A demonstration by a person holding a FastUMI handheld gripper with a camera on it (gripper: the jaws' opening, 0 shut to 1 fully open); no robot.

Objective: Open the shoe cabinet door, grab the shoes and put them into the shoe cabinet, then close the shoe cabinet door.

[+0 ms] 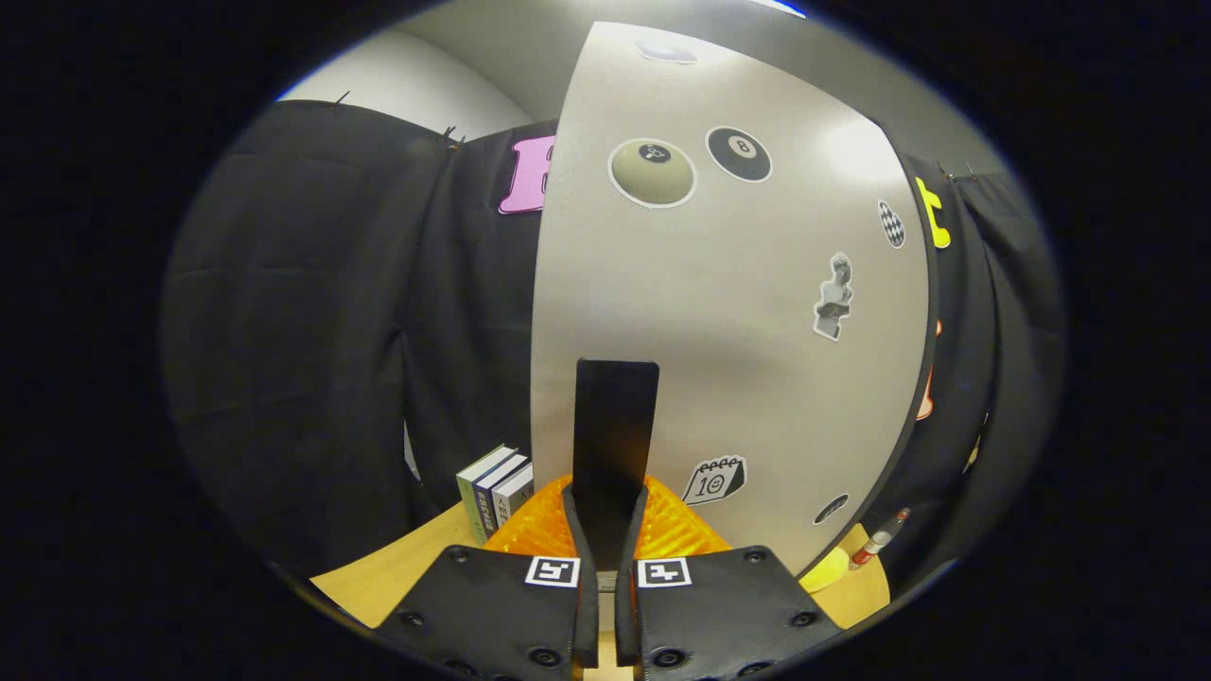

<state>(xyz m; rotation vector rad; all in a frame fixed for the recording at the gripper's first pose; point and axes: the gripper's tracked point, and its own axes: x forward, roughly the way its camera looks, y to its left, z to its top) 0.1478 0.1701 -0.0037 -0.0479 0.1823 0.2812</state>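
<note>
Two fingers of my gripper (605, 530) are drawn nearly together and pinch the lower end of a dark flat handle (615, 426), one finger on each side of it. That handle stands upright, its long axis running straight up from the fingertips, and its upper end lies against the shoe cabinet door (728, 312). I cannot tell how it is fixed to the panel.

I read the door as a tall pale grey panel directly ahead of the fingers, its long axis vertical and its face turned toward me. Stickers dot its face: a cream ball (653, 173) and a black eight-ball (739, 153) side by side high up, a small bust figure (833, 296) right of centre, and a calendar sticker (715, 480) low down, just right of the handle. Whether the door is shut or slightly ajar I cannot tell.

Just behind the fingers, at the foot of the door, sits an orange ribbed object (676, 530), partly hidden by the handle. To the near left, three books (495, 492) stand upright on the wooden tabletop (397, 572). To the near right, past the door's edge, a marker pen (878, 542) lies on the same tabletop beside a yellow object (825, 570). Black cloth (312, 350) hangs on the far left and far right.
</note>
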